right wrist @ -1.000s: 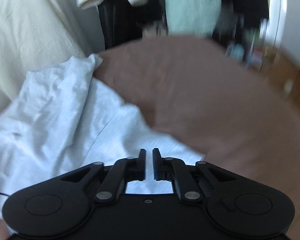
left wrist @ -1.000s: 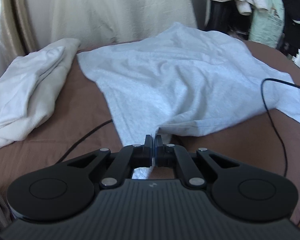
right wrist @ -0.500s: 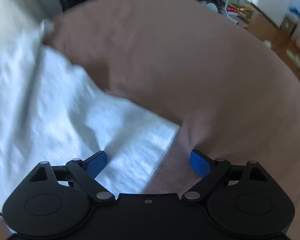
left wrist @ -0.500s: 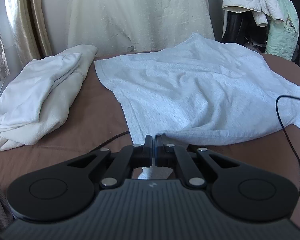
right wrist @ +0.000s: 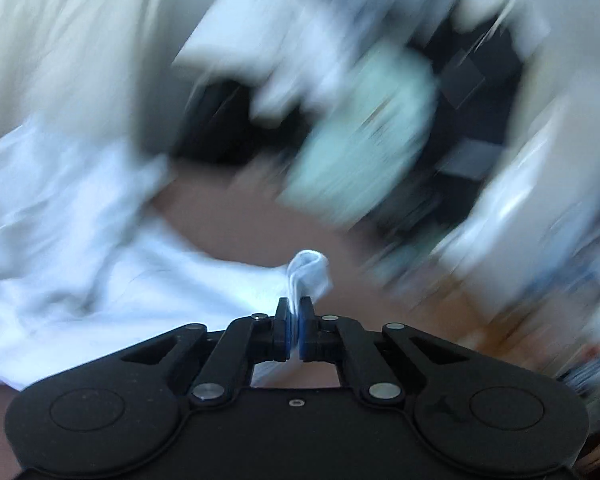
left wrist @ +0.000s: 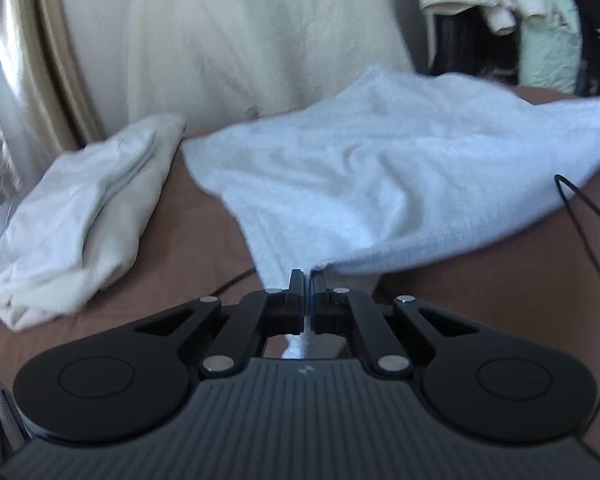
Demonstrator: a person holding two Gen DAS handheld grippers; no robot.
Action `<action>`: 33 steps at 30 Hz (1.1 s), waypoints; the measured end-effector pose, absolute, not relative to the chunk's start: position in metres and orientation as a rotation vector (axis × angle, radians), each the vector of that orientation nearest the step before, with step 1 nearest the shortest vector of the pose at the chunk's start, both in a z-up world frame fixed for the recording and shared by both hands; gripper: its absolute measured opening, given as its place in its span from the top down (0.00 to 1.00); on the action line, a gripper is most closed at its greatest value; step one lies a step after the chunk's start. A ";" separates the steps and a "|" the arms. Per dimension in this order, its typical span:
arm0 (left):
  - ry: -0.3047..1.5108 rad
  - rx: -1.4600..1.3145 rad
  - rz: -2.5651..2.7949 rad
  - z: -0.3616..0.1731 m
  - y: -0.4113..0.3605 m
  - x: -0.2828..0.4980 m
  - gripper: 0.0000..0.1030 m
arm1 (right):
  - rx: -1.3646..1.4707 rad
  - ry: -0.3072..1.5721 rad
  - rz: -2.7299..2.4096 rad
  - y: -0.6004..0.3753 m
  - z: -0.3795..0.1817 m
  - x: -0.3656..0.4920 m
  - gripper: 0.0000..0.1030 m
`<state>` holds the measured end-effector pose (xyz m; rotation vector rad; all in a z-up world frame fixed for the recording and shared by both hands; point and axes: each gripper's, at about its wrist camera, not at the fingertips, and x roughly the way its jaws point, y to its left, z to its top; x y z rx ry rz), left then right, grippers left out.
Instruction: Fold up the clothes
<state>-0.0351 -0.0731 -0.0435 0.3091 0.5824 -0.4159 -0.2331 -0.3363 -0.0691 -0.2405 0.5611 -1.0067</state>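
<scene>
- My left gripper (left wrist: 307,280) is pressed together on the near hem of the shirt (left wrist: 380,184), a pale blue-white knit with a soft, nubbly face.
- The shirt lies spread and rumpled over the bed (left wrist: 204,236), which has a smooth brown cover; from my left gripper it fans out ahead and to the right.
- My right gripper (right wrist: 294,312) is pinching another edge of the shirt (right wrist: 100,280); a small rounded loop of fabric (right wrist: 309,270) pokes up just past the fingertips.
- From the right wrist view the rest of the shirt trails off to the left; everything behind is heavily blurred.
- A cream pile (left wrist: 80,216) of folded cloth sits left of the shirt, near it; I cannot tell whether they touch.
- A thin black cable (left wrist: 580,216) curves across the bed at the right.
</scene>
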 end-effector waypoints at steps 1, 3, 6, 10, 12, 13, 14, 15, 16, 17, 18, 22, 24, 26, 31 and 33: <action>0.568 0.315 -0.424 -0.041 -0.074 -0.039 0.98 | -0.254 0.534 -1.039 -0.328 -0.063 -0.243 0.98; 0.569 0.329 -0.425 -0.044 -0.079 -0.041 0.98 | -0.177 0.630 -1.002 -0.336 -0.067 -0.244 0.98; 0.592 0.332 -0.415 -0.050 -0.080 -0.037 0.98 | 0.046 0.682 -0.967 -0.370 -0.080 -0.245 0.98; 0.529 0.304 -0.397 -0.039 -0.075 -0.042 0.98 | 0.258 0.600 -0.979 -0.397 -0.081 -0.264 0.98; 0.474 0.270 -0.374 -0.030 -0.070 -0.052 0.98 | 0.220 0.537 -0.980 -0.388 -0.075 -0.262 0.98; 0.443 0.248 -0.359 -0.024 -0.068 -0.059 0.98 | 0.184 0.503 -0.986 -0.381 -0.072 -0.260 0.98; 0.411 0.227 -0.344 -0.018 -0.065 -0.066 0.98 | 0.156 0.466 -0.988 -0.373 -0.069 -0.261 0.98; 0.380 0.206 -0.329 -0.012 -0.062 -0.072 0.98 | 0.136 0.441 -0.984 -0.365 -0.068 -0.262 0.98; 0.348 0.185 -0.314 -0.006 -0.060 -0.079 0.98 | 0.114 0.430 -0.978 -0.360 -0.066 -0.260 0.98; 0.317 0.164 -0.299 0.000 -0.057 -0.086 0.98 | 0.092 0.428 -0.973 -0.358 -0.062 -0.257 0.98; 0.285 0.143 -0.284 0.005 -0.055 -0.093 0.98 | 0.087 0.427 -0.972 -0.358 -0.060 -0.257 0.98; 0.189 0.073 -0.225 0.022 -0.046 -0.117 0.98 | 0.119 0.432 -0.972 -0.364 -0.056 -0.262 0.97; 0.326 0.098 -0.227 -0.003 -0.050 -0.111 0.98 | 0.136 0.441 -0.982 -0.369 -0.057 -0.263 0.97; 0.476 0.050 -0.250 -0.020 -0.048 -0.098 0.98 | 0.146 0.452 -0.987 -0.368 -0.058 -0.265 0.97; 0.765 -0.026 -0.286 -0.051 -0.049 -0.072 0.97 | 0.147 0.542 -1.007 -0.369 -0.065 -0.255 0.96; 0.830 -0.037 -0.292 -0.057 -0.051 -0.067 0.97 | 0.158 0.636 -1.018 -0.376 -0.074 -0.244 0.95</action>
